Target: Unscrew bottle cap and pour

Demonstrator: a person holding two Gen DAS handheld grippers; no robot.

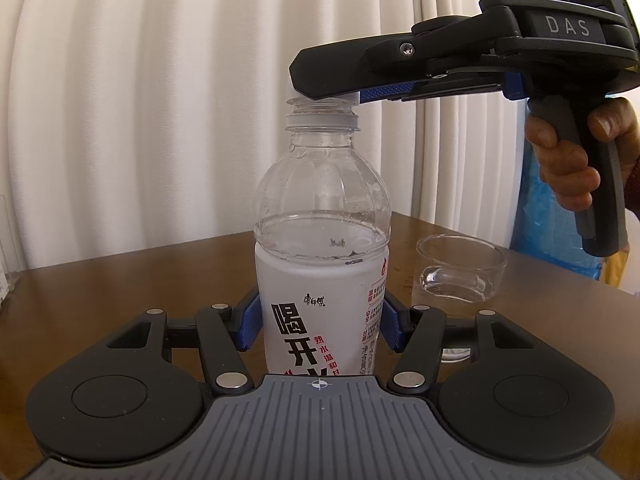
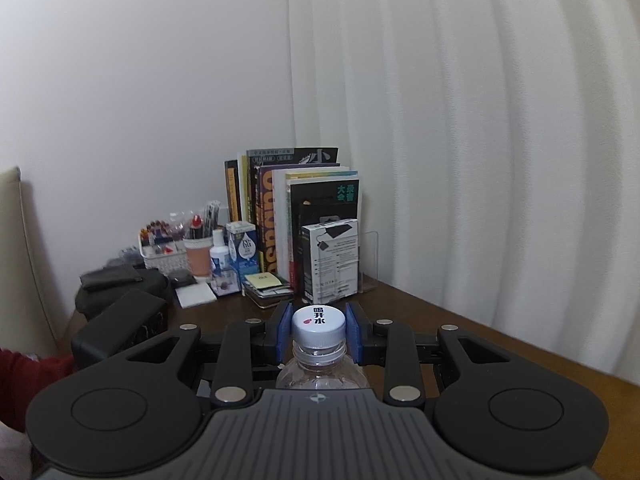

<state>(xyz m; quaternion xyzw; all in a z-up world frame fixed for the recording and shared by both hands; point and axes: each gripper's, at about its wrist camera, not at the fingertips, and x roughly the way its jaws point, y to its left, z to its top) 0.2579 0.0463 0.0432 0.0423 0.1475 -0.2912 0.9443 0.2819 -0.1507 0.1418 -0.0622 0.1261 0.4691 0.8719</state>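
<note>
The left gripper (image 1: 320,322) is clamping its ribbed blue pads on the labelled waist of the clear plastic bottle (image 1: 322,240), standing on the brown wooden table (image 1: 120,280). The right gripper (image 2: 319,330) is pinching the ridged white cap (image 2: 319,326). A round glass cup (image 1: 460,268) is sitting just right.

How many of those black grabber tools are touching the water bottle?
2. The left gripper squeezes the bottle around its label, low down. The right gripper clamps the white cap on top. Nothing else touches it in view.

Wooden table (image 1: 120,280): bottle (image 1: 320,280), glass cup (image 1: 460,272).
</note>
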